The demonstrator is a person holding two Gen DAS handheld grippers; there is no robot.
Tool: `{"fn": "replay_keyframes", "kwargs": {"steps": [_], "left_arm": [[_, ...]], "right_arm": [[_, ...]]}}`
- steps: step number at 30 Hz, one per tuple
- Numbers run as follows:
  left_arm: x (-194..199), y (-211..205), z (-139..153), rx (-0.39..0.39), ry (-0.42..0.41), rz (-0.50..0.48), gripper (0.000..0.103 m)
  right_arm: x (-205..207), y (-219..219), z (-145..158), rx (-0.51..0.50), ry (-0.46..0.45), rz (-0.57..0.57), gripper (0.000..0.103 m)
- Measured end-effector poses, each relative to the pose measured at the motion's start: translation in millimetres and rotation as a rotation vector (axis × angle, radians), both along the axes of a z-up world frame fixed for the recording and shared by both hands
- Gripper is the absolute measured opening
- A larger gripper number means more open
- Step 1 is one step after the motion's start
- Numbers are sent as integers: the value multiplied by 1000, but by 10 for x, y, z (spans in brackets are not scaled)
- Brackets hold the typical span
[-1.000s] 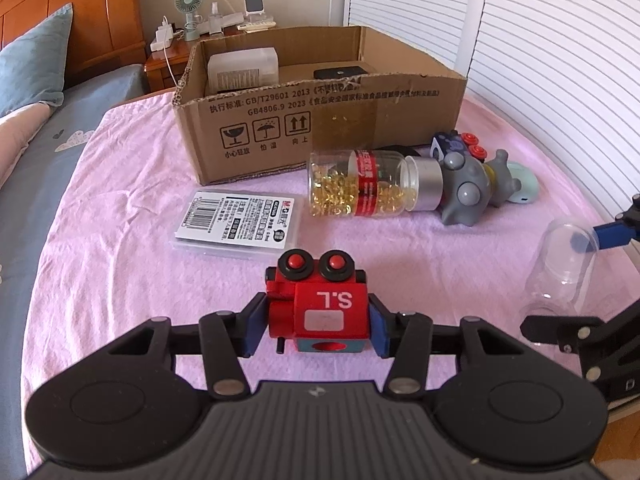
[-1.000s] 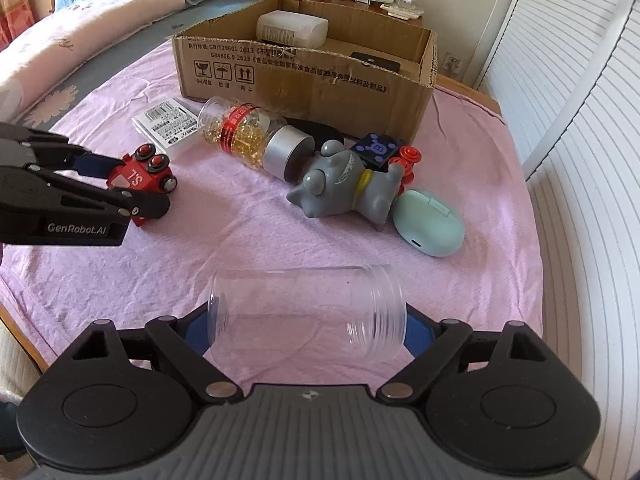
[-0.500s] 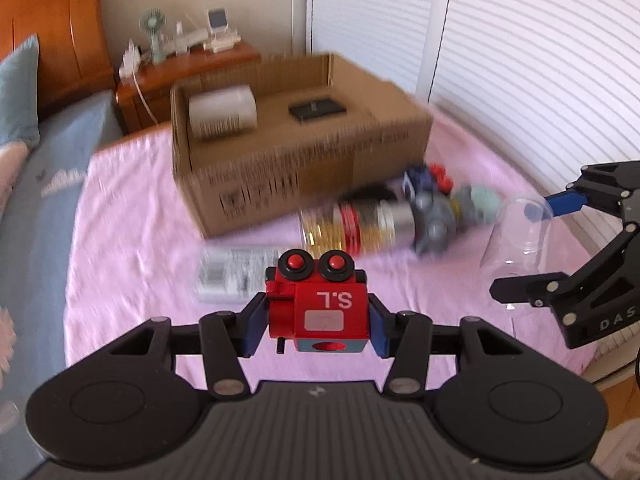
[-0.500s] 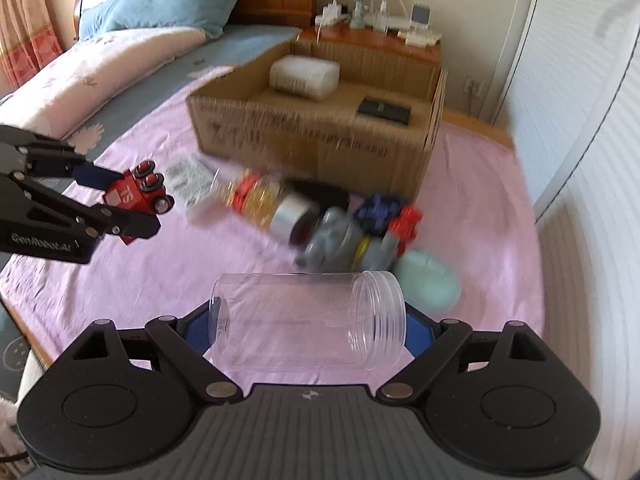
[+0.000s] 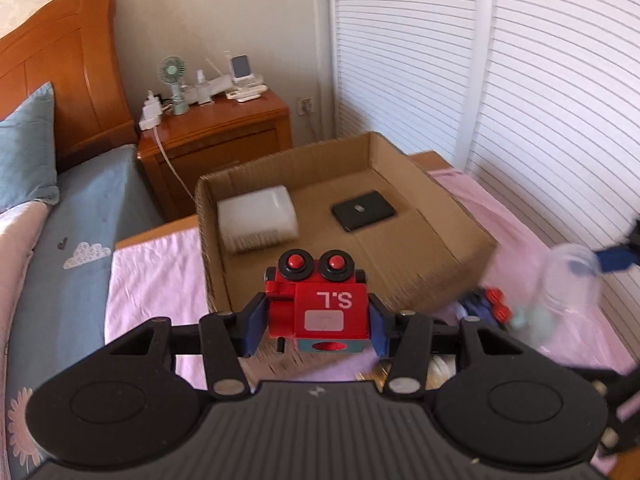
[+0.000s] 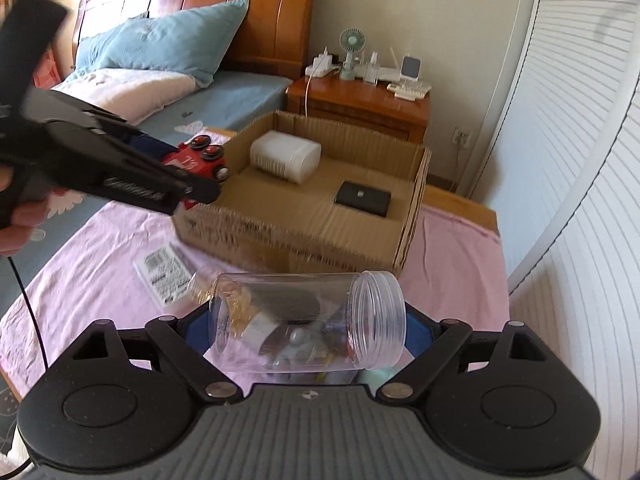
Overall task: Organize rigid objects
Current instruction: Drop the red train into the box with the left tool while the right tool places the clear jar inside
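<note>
My left gripper (image 5: 318,318) is shut on a red toy train block (image 5: 320,308) marked "S.L" and holds it in the air over the near left corner of the open cardboard box (image 5: 452,216). It shows in the right wrist view (image 6: 200,160) too. My right gripper (image 6: 306,328) is shut on a clear empty plastic jar (image 6: 308,320), lying sideways, held above the pink cloth in front of the box (image 6: 304,236). The jar shows blurred in the left wrist view (image 5: 568,280).
In the box lie a white container (image 5: 258,220) and a black flat device (image 5: 363,211). On the pink cloth (image 6: 100,272) lie a labelled card pack (image 6: 166,276) and several toys, partly hidden by the jar. A wooden nightstand (image 6: 360,100) stands behind.
Both grippers have risen and moved forward toward the box with their loads. The red block now hangs over the box's near left corner; the jar is higher above the cloth.
</note>
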State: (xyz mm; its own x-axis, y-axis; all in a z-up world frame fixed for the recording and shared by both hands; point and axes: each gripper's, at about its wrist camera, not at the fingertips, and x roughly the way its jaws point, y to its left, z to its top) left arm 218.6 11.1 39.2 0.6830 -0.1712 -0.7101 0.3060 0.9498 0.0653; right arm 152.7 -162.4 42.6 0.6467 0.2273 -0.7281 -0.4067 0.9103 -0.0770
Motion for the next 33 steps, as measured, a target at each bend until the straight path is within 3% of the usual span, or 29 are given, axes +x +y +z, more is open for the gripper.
{"fn": "replay_keyframes", "kwargs": {"steps": [5, 6, 7, 9, 18, 24, 33], "left_arm": [[285, 30, -96, 10, -1, 54, 52], [304, 32, -120, 13, -6, 59, 65], [308, 39, -134, 17, -8, 70, 86], [247, 66, -145, 20, -36, 107, 98], [-337, 191, -47, -39, -38, 129, 99], [-761, 158, -33, 12, -91, 176, 102], [-1007, 207, -90, -65, -75, 209, 102]], "right_arm": [[90, -12, 67, 5, -19, -9, 93], [109, -16, 76, 7, -21, -11, 93], [124, -16, 84, 7, -24, -14, 93], [142, -27, 99, 10, -27, -17, 93], [288, -26, 161, 18, -38, -28, 93], [512, 7, 219, 30, -37, -56, 93], [1045, 143, 140, 43, 26, -103, 93]]}}
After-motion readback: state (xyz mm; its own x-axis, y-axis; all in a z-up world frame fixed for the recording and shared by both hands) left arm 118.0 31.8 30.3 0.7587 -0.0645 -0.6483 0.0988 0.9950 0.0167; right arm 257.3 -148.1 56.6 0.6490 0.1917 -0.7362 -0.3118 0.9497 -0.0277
